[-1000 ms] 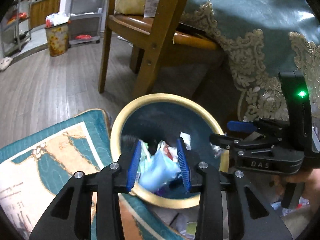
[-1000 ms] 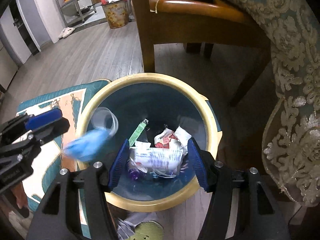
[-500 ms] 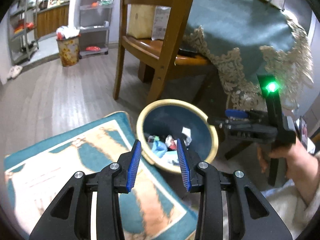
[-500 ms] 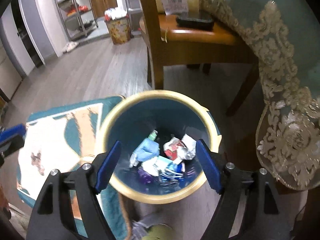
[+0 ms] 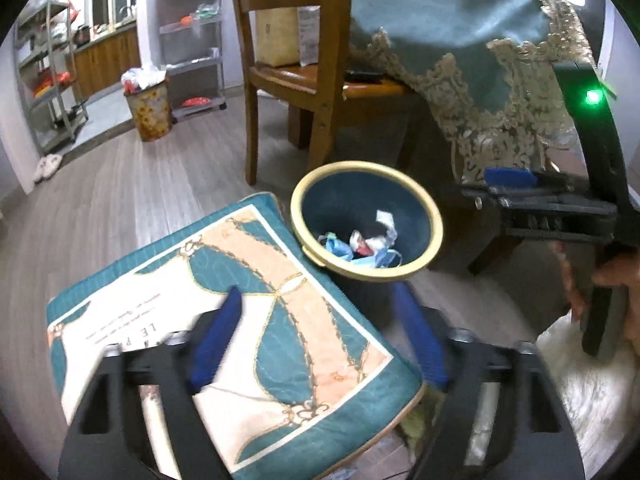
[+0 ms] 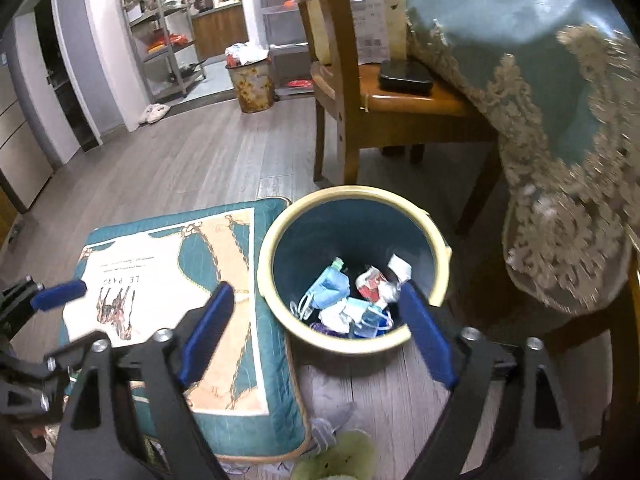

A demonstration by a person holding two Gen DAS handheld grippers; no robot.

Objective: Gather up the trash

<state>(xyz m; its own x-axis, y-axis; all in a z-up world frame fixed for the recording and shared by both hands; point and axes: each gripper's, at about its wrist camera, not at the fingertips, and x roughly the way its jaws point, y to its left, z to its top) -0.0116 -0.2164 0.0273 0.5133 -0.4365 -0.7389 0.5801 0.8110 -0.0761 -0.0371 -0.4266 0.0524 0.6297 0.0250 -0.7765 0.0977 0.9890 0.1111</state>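
A teal trash bin with a cream rim (image 6: 438, 240) stands on the floor and also shows in the left wrist view (image 5: 436, 224). Inside lie crumpled trash pieces: a blue face mask (image 6: 330, 284), white and red wrappers (image 6: 372, 280), and more masks (image 5: 340, 248). My left gripper (image 5: 316, 336) is open and empty, held above a cushion, back from the bin. My right gripper (image 6: 316, 328) is open and empty, above the bin's near rim. The right gripper (image 5: 508, 178) also shows in the left wrist view, the left one (image 6: 56, 294) in the right wrist view.
A teal and cream cushion (image 5: 240, 300) lies left of the bin, also in the right wrist view (image 6: 168, 268). A wooden chair (image 6: 360, 100) and a table with a lace-edged teal cloth (image 6: 560, 100) stand behind. A flowered bin (image 6: 254, 80) and shelves are far back. Green and grey items (image 6: 340, 456) lie near the front.
The blue mask dropped from my left gripper into the bin. Both grippers have pulled up and back from the bin, and their jaws have opened wider.
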